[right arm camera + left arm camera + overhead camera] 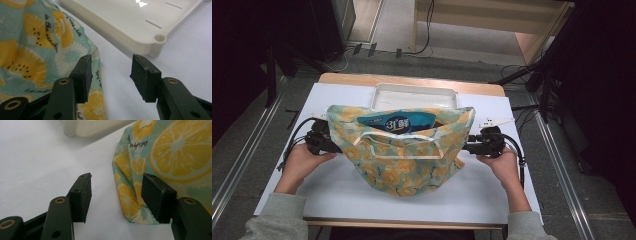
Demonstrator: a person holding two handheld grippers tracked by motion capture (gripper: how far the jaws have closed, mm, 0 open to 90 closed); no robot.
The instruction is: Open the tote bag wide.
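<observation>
While the bag (404, 155) lies on the table (337, 185), both grippers, left (116, 195) and right (110, 75), flank it with jaws wide, gripping nothing.

Grey sleeves (279, 220); black claws (115, 197) with brass-ringed screw holes.

high cam above the person's side, looking forward and down at the desk (272, 190), claw cams low and close, all three catch the bag (404, 150) and tray (414, 90)
</observation>
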